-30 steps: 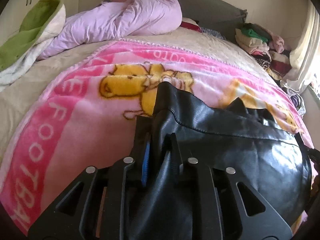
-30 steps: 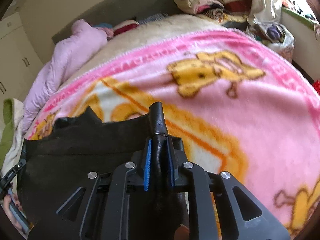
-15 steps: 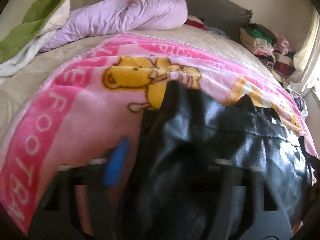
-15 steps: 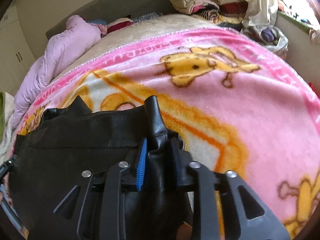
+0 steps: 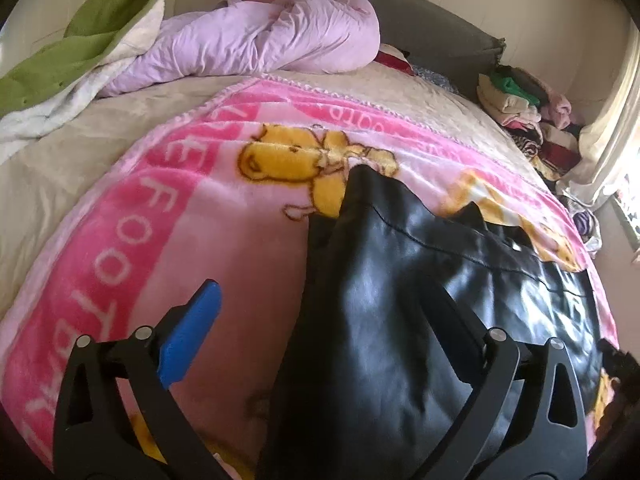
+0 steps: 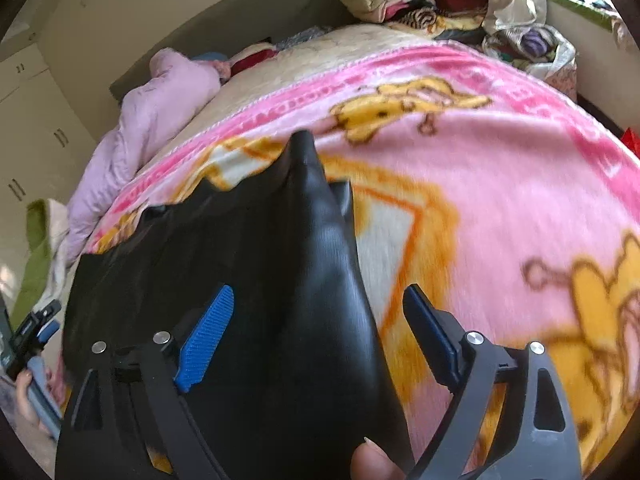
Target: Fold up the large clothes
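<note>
Nearest the camera, the left tool (image 5: pixel 320 320) stands spread wide, its blue pad (image 5: pixel 188 336) clear of the cloth, with the black jacket (image 5: pixel 400 300) lying loose between the fingers. The right tool (image 6: pixel 320 332) is likewise released: its two blue pads (image 6: pixel 208 336) sit apart on either side of a raised ridge of the same jacket (image 6: pixel 312 280), touching nothing firmly. A fingertip of the person shows at the bottom edge of the right view.

The jacket, shiny and leather-like, lies on the pink cartoon blanket (image 5: pixel 160 240) on the bed, one folded edge toward the headboard and a peaked corner sticking up at each tool. The step in hand looks like letting go after laying a fold. To do it well, draw both tools straight back and low so the pads do not snag the stiff material, then press the raised ridges flat, since this material will likely spring up.

Farther off, a crumpled lilac duvet (image 5: pixel 260 40) and a green-and-white blanket (image 5: pixel 80 40) lie at the head of the bed, well apart from the jacket. A pile of clothes (image 5: pixel 520 108) sits at the far side. Nothing crowds the jacket.
</note>
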`<act>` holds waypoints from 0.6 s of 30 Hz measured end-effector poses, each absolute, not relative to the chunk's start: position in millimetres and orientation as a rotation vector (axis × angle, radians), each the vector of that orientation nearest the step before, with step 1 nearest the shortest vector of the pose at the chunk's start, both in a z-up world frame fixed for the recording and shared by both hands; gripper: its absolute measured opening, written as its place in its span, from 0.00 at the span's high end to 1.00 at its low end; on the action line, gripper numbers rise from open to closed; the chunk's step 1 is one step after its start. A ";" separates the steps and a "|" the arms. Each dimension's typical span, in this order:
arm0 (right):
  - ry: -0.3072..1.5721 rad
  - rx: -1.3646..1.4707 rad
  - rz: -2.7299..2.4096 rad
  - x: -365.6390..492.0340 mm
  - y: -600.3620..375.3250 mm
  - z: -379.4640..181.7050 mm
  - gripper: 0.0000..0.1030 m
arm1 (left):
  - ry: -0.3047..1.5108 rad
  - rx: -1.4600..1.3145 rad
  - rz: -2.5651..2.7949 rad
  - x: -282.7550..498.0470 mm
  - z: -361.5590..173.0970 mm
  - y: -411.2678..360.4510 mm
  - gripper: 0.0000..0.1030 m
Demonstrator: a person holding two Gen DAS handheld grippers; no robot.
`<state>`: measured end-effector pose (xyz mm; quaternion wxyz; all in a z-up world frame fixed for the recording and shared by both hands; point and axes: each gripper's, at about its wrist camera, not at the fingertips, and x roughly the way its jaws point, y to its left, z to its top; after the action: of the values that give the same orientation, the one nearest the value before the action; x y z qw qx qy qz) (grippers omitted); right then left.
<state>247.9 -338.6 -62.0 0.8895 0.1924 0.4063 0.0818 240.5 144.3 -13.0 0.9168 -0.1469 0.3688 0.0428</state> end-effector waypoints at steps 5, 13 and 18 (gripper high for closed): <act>0.911 0.471 0.223 220.3 -343.6 -77.7 0.17 | 0.830 -0.411 0.020 220.4 -28.3 149.6 0.09; 0.915 0.441 0.260 197.4 -333.3 -82.8 0.45 | 0.933 -0.521 -0.053 215.2 -60.5 135.1 0.14; 0.882 0.466 0.286 182.4 -342.5 -78.3 0.72 | 0.919 -0.466 -0.032 207.2 -57.6 123.8 0.37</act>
<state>182.4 -342.5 -78.3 0.8684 0.2226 0.4214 0.1368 207.2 123.8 -57.6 0.8700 -0.2230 0.4394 -0.0151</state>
